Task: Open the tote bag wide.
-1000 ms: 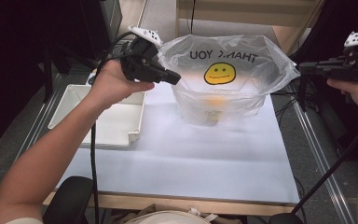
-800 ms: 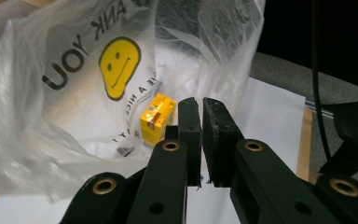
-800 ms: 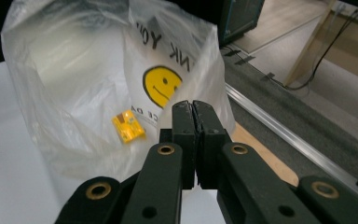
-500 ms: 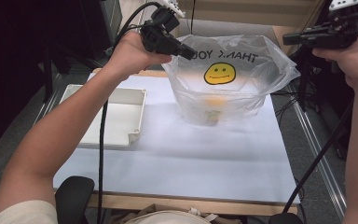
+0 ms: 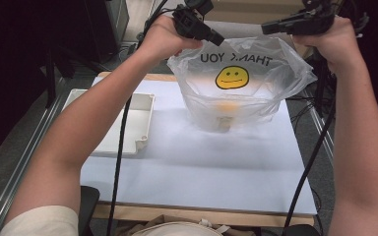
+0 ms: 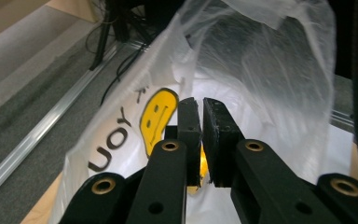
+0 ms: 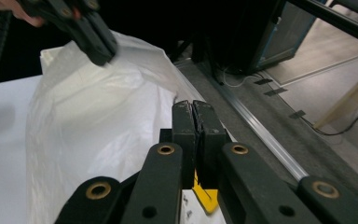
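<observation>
In the high view, a person's two bare forearms reach up from the bottom corners of the frame toward the top centre, each hand holding a black gripper. The left gripper (image 5: 219,39) sits at the upper middle, its jaws closed on the left rim of a clear plastic bag (image 5: 241,93). The right gripper (image 5: 266,28) is near the top right, pointing left, its jaws pinched shut on the bag's right rim. The bag hangs stretched open between them, just above centre of the frame, with its bottom resting on the white table (image 5: 202,167). It carries a yellow smiley face (image 5: 232,77) and the words "THANK YOU", seen mirrored through the plastic. Something small and orange shows blurred inside, near the bag's bottom; what it is cannot be told. A white tray (image 5: 128,125) lies on the table at the left middle, well apart from the bag. In the left gripper view, the two black jaws rise from the bottom centre, nearly together, with thin plastic caught between them and the smiley face (image 6: 156,121) just to their left. In the right gripper view, the jaws stand pressed together at centre over the bag (image 7: 98,130), and the left gripper (image 7: 100,53) grips the far rim at upper left.
</observation>
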The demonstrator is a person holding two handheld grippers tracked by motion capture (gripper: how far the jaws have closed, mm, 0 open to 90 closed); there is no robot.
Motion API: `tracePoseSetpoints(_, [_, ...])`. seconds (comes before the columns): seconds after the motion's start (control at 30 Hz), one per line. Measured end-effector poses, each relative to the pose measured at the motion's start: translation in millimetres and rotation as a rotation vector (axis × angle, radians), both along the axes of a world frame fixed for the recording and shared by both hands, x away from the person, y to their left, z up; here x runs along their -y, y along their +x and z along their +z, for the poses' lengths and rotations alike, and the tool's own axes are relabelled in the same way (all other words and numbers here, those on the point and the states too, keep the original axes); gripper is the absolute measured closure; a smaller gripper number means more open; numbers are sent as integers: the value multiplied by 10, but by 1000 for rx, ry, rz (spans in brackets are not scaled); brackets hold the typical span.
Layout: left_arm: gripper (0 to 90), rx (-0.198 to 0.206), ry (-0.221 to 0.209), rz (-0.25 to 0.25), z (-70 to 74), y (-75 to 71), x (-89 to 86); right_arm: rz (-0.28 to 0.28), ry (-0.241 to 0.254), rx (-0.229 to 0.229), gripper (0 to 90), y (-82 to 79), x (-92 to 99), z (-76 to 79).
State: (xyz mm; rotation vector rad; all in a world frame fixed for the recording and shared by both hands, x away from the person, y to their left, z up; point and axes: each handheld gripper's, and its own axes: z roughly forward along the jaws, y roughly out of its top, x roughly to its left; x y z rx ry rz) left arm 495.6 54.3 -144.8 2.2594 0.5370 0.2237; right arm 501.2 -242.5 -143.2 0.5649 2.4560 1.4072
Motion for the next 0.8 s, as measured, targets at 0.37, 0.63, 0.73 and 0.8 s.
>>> tracePoseSetpoints(0.37, [866,-68,11,65,-447,283,166,-15,-62,-80,873,173,-375,-416])
tracePoseSetpoints(0.63, [849,-81,26,104,-715,336,155,-64,-87,-111,827,194,-357,-700])
tracePoseSetpoints(0.73, [832,-83,27,111,-804,347,151,-92,-96,-121,804,197,-347,-780])
tracePoseSetpoints(0.8, [814,-83,23,112,-831,348,147,-103,-101,-126,797,200,-346,-805])
